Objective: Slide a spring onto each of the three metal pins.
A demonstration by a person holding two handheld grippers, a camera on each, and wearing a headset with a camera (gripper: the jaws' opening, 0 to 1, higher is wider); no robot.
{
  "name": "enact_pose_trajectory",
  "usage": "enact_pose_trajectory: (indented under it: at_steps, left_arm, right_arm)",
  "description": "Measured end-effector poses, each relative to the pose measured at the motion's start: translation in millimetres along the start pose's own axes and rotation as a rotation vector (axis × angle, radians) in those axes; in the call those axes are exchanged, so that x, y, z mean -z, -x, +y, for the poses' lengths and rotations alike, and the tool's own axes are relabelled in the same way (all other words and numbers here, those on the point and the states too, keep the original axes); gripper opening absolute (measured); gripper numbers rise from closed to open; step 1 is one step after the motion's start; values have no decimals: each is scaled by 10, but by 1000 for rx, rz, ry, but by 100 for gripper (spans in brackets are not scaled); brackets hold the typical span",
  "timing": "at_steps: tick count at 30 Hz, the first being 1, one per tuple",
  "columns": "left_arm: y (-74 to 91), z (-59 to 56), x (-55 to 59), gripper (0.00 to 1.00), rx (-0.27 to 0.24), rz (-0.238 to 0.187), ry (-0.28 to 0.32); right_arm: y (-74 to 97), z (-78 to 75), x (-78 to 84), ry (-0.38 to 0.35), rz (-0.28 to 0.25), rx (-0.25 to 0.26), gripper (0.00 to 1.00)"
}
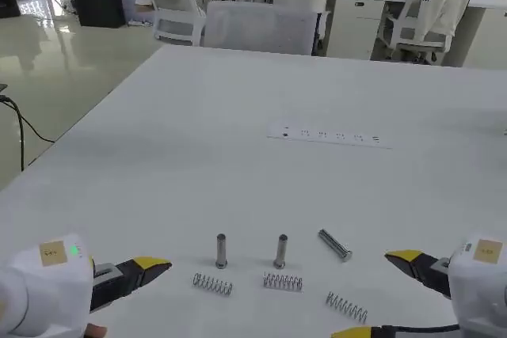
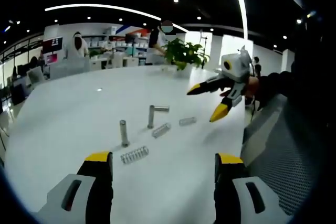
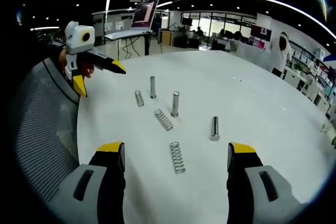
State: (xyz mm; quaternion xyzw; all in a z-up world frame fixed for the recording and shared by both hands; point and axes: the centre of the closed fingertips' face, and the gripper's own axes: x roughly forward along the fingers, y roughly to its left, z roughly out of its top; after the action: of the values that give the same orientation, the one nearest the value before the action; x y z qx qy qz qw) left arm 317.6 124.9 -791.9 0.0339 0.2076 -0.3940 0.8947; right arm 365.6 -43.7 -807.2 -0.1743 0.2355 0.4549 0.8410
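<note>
The white table (image 1: 238, 116) carries everything. The left gripper (image 2: 163, 157) and right gripper (image 3: 177, 147) hover at its near edge, jaws spread and empty. Between them two pins (image 1: 221, 250) stand upright, a third pin (image 1: 334, 244) lies to the right, and three springs (image 1: 283, 281) lie just nearer.

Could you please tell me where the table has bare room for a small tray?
Bare: the wide stretch of table between the power strip and the pins. Crowded: the near edge, with springs between the left gripper and right gripper.

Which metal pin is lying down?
The right pin, seen from the head view: it lies flat on the table, while the left pin and the middle pin stand upright.
</note>
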Motion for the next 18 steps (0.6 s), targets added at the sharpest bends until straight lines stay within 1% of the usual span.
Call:
enact_pose_trajectory:
  at_steps: [9, 16, 18]
  left_arm:
    - [-17, -23, 26, 76, 10, 12, -2]
    - [-18, -26, 14, 76, 9, 9, 1]
    - [-20, -29, 14, 76, 9, 9, 3]
  right_arm:
    - [-1, -11, 9, -13, -3, 1, 80]
    - [-16, -2, 50, -19, 10, -6, 80]
    - [-16, -8, 40, -22, 4, -6, 80]
